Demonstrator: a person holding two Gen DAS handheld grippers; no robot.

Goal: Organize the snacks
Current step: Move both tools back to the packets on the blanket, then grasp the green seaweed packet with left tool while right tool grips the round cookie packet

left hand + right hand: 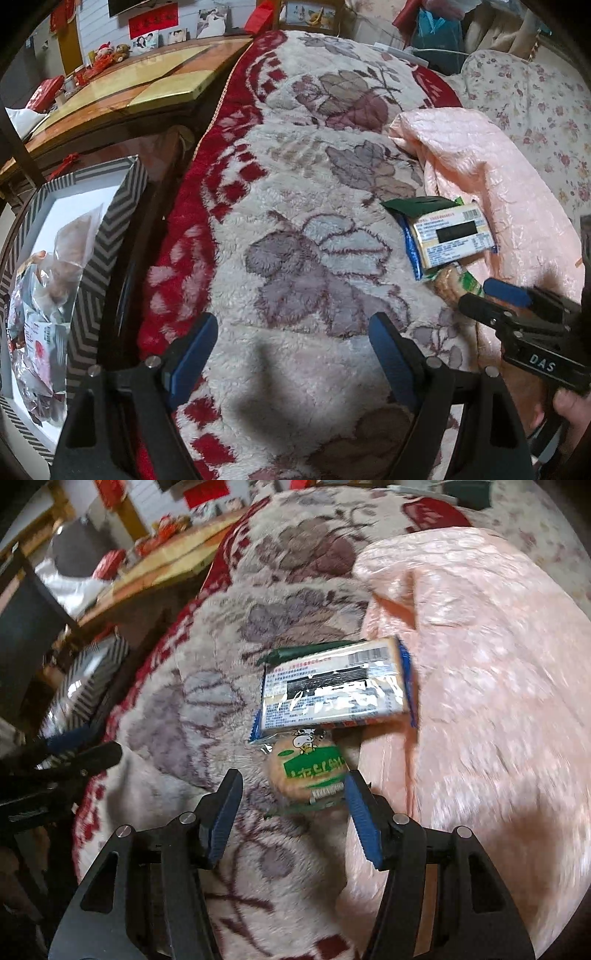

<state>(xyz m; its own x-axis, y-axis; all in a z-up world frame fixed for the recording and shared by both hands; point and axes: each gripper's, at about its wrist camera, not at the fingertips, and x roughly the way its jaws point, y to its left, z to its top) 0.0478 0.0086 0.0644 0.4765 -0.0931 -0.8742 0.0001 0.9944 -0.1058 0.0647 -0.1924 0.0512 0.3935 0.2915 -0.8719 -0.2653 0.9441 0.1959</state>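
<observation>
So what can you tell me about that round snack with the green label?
The round snack is a pale orange-brown cracker sealed in clear, shiny wrap with a green label, white lettering and a small cartoon figure at its top. It lies flat on the floral fleece blanket, by the edge of the pink quilt. The blue-edged packet overlaps its far end. The right tool is open, its fingers on either side of the snack, one pad at its edge.
</observation>
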